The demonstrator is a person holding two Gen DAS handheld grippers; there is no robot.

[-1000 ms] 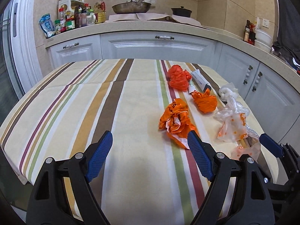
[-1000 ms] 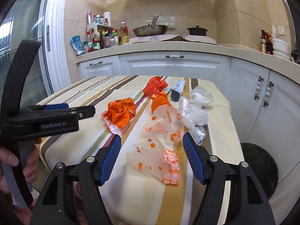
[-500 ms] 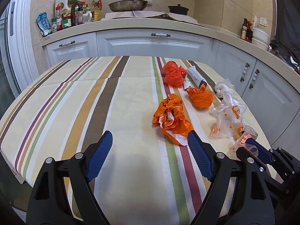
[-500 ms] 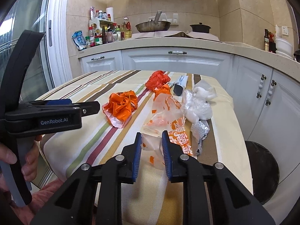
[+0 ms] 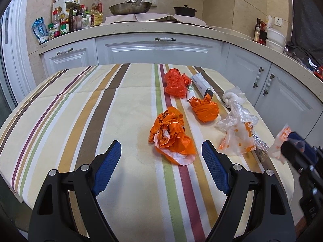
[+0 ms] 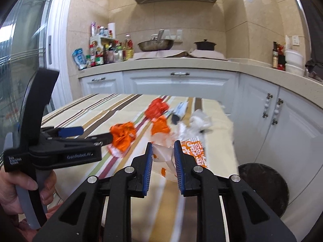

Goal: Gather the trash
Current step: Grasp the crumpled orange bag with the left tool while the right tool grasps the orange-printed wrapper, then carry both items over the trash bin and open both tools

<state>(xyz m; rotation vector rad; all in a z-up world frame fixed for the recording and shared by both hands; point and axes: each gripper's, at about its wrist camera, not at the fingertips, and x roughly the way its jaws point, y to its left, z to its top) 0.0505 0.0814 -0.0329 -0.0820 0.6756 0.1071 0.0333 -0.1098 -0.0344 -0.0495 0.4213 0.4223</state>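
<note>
Trash lies on the striped tablecloth (image 5: 70,121): a crumpled orange wrapper (image 5: 171,137), a smaller orange ball (image 5: 206,110), a red-orange bag (image 5: 175,82), a white tube box (image 5: 200,84), a white wad (image 5: 232,97) and a clear orange-dotted plastic bag (image 5: 238,137). My left gripper (image 5: 161,167) is open and empty, just short of the crumpled orange wrapper. My right gripper (image 6: 163,159) is shut on the clear dotted bag (image 6: 163,153) and lifts its near end off the table; it shows at the left wrist view's right edge (image 5: 290,143).
White kitchen cabinets (image 5: 161,50) and a counter with bottles (image 5: 66,24), a pan (image 5: 131,6) and a pot ring the table. A dark round bin (image 6: 262,183) stands on the floor right of the table. A foil piece (image 5: 260,143) lies by the dotted bag.
My right gripper closed on the clear dotted bag, then rose and pulled it up and back. My left gripper stayed open and drifted slightly towards the orange wrapper.
</note>
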